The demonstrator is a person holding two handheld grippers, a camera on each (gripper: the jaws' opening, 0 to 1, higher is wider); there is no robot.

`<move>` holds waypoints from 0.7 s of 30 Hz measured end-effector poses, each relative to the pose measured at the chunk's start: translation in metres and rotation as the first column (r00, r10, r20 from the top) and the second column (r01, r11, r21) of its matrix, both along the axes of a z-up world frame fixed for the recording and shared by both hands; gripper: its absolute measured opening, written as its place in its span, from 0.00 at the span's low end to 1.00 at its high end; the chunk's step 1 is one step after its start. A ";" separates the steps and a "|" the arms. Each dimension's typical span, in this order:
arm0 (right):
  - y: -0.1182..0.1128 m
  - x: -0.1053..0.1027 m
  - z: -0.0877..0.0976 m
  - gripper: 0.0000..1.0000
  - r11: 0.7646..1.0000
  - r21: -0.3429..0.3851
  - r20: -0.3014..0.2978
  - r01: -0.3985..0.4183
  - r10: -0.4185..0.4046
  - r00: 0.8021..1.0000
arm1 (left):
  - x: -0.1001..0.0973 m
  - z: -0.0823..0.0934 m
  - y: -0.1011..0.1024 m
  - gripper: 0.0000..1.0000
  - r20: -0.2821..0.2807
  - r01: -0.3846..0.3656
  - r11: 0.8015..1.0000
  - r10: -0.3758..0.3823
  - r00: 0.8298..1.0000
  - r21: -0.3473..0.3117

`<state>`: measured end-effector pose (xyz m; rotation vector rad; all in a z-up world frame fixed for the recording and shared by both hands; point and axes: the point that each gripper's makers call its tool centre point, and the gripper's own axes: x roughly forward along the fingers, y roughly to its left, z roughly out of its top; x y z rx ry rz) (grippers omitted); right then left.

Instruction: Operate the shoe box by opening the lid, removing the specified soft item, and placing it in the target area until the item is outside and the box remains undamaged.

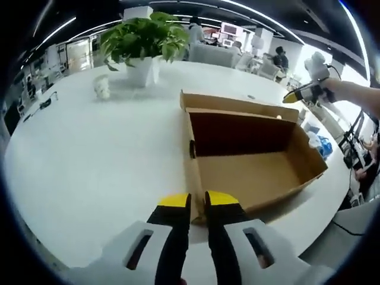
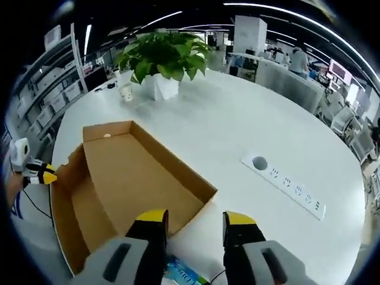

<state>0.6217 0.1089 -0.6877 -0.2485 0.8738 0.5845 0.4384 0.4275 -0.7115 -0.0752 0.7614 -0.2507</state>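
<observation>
Lying open on the smooth white round table (image 1: pixel 89 172), the brown cardboard shoe box (image 1: pixel 249 172) shows a bare floor. Left gripper (image 1: pixel 198 205) nearly closed, empty; right gripper (image 2: pixel 196 222) apart, empty. Leafy potted plant (image 2: pixel 160 62) beyond.

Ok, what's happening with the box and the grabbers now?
Left gripper nearly shut at box edge. Right gripper open above box. Box open, looks empty. Plant well clear.

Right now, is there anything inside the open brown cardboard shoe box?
No, the open brown cardboard shoe box shows only its bare floor in the left gripper view.
</observation>
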 end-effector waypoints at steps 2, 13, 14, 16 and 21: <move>0.000 0.003 0.001 0.32 0.999 0.019 0.009 0.031 -0.031 0.999 | 0.000 0.000 -0.001 0.08 -0.005 -0.007 1.000 0.007 1.000 -0.005; 0.006 0.012 -0.017 0.25 0.989 0.047 -0.032 0.140 -0.139 0.990 | 0.000 -0.004 0.000 0.05 -0.041 -0.068 0.997 0.066 0.997 -0.043; 0.008 0.012 -0.019 0.25 0.989 0.046 -0.035 0.142 -0.141 0.989 | 0.000 -0.005 0.000 0.05 -0.044 -0.076 0.996 0.074 0.996 -0.042; 0.008 0.012 -0.026 0.25 0.987 0.028 -0.050 0.161 -0.159 0.986 | 0.000 -0.005 0.001 0.04 -0.051 -0.080 0.996 0.078 0.996 -0.034; 0.016 0.010 -0.036 0.22 0.979 0.045 -0.092 0.201 -0.197 0.976 | 0.000 -0.005 0.002 0.03 -0.053 -0.089 0.996 0.088 0.995 -0.029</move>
